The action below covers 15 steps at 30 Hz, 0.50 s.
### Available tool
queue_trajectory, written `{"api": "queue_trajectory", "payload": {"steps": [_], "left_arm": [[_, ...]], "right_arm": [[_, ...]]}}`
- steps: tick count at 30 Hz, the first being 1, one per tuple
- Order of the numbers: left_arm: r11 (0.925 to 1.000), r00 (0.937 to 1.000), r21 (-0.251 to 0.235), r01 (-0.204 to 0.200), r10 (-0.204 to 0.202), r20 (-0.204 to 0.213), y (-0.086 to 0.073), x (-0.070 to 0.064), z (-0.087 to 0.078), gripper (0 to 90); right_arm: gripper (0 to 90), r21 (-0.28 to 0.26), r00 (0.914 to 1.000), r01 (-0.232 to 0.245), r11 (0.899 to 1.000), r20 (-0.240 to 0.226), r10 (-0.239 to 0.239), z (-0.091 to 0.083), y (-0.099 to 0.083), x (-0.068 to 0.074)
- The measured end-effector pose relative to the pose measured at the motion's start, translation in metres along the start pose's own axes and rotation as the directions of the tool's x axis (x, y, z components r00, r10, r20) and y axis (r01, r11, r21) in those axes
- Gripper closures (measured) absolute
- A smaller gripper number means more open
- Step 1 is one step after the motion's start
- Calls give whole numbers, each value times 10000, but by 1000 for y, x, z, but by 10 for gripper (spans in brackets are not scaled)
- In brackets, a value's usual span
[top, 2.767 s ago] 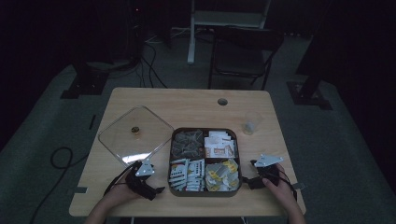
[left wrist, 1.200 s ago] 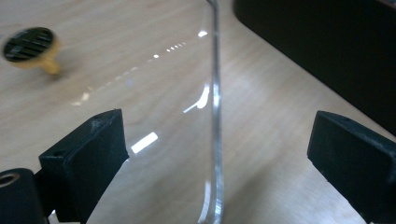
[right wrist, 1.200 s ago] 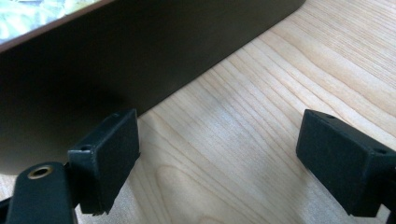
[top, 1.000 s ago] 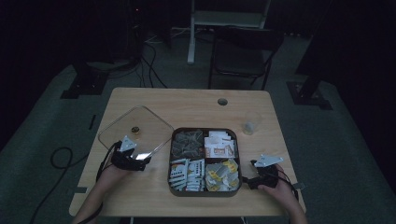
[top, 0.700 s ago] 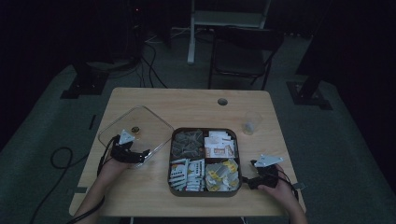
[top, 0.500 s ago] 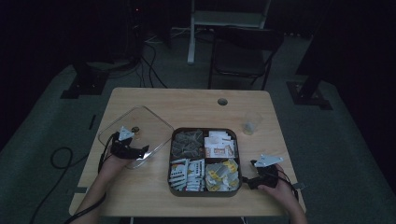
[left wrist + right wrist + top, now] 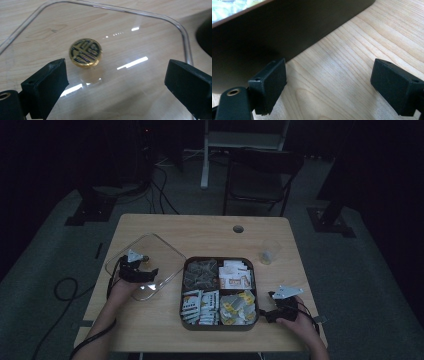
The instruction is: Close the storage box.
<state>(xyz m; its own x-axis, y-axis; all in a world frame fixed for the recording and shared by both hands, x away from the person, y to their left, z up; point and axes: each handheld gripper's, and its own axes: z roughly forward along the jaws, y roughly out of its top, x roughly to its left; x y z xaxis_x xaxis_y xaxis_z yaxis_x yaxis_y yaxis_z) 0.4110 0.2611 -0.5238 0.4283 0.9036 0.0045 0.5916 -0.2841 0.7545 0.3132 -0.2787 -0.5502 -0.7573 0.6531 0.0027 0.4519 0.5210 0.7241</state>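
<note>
From the high view we saw one desk [image 7: 210,232] carrying one clear lid [image 7: 145,262] near its left edge, one dark tray [image 7: 219,292] of four compartments in the middle toward the near edge, and one small clear cup [image 7: 268,251] toward the right edge, well apart from the lid. The lid lay flat just beside the tray's left wall. The left gripper [image 7: 136,270] sat over the lid, and the right gripper [image 7: 274,309] rested on the desk just beside the tray's near right corner. Two compartments held pale packets, one held yellow packets and one held greyish pieces; we could not count the packets at that distance.

In the left gripper view we found what the high view blurred: one round gold knob [image 7: 85,52] with a dark pattern, standing on the lid [image 7: 140,82]. The left gripper [image 7: 117,82] held its two jaws wide apart, clamped on nothing, with the knob just ahead of the left jaw and not touched.

In the right gripper view we saw the tray's [image 7: 287,30] dark outer wall close up over bare wood grain. The right gripper [image 7: 329,87] also kept its two jaws spread and empty, the left jaw near that wall.
</note>
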Motion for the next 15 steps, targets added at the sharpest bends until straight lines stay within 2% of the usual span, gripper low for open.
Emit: {"api": "queue_trajectory", "payload": {"steps": [7,8,11,15], "left_arm": [[9999,9996,20,100,-100,-248,5,6,8,83],[9998,9993,-27,173,-174,-341,6,8,10,128],[9995,9988,-83,298,-301,-384,6,12,13,163],[9988,9977,-136,464,-470,-482,5,17,18,292]], "right_arm": [[127,1,10000,-6,10000,2,6,0,0,0],[127,1,10000,-5,10000,2,5,0,0,0],[127,0,10000,1,10000,2,-1,0,0,0],[127,1,10000,-4,10000,3,4,0,0,0]]}}
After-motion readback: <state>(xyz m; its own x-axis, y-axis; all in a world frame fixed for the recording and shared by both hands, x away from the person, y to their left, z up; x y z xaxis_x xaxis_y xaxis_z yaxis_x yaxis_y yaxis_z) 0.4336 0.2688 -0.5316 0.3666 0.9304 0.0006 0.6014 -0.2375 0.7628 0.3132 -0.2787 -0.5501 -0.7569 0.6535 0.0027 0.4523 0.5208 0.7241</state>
